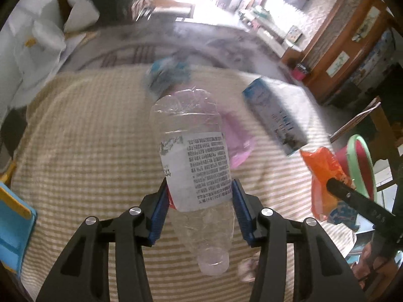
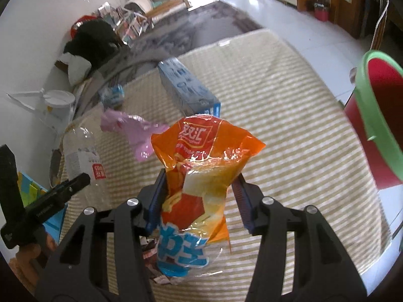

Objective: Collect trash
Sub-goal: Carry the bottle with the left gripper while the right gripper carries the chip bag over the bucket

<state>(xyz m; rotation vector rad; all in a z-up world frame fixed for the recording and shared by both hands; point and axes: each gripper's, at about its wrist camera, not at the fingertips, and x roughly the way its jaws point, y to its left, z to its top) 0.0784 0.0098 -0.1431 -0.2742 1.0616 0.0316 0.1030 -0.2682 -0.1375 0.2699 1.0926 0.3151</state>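
The left gripper (image 1: 200, 196) has its jaws clamped on a clear plastic bottle (image 1: 194, 156), the blue pads pressing the labelled middle from both sides, with the open neck pointing back toward the camera and the base pointing away to twelve o'clock. The bottle looks empty, so it is probably very light, and its thin wall may dent or spring out under a hard squeeze; the labelled band is a sensible place to hold, since the paper gives more grip than the bare slick plastic.

The right gripper (image 2: 200, 193) holds an orange snack bag (image 2: 201, 166), its jaws closed narrow on the crumpled waist of the bag, the printed top fanning out toward twelve o'clock. The bag appears soft, crinkly and nearly weightless; a pinch across a bunched fold should hold better than one on a flat slippery face.

In the right wrist view, a red bin with a green rim (image 2: 377, 115) stands at three o'clock, beside the striped mattress (image 2: 289, 125). Still lying on the mattress are a blue carton (image 2: 186, 88) at eleven o'clock, a pink plastic bag (image 2: 133, 130) at ten o'clock, and a small blue-and-white wrapper (image 2: 113, 95) beyond it. Both held pieces likely go to that bin next.
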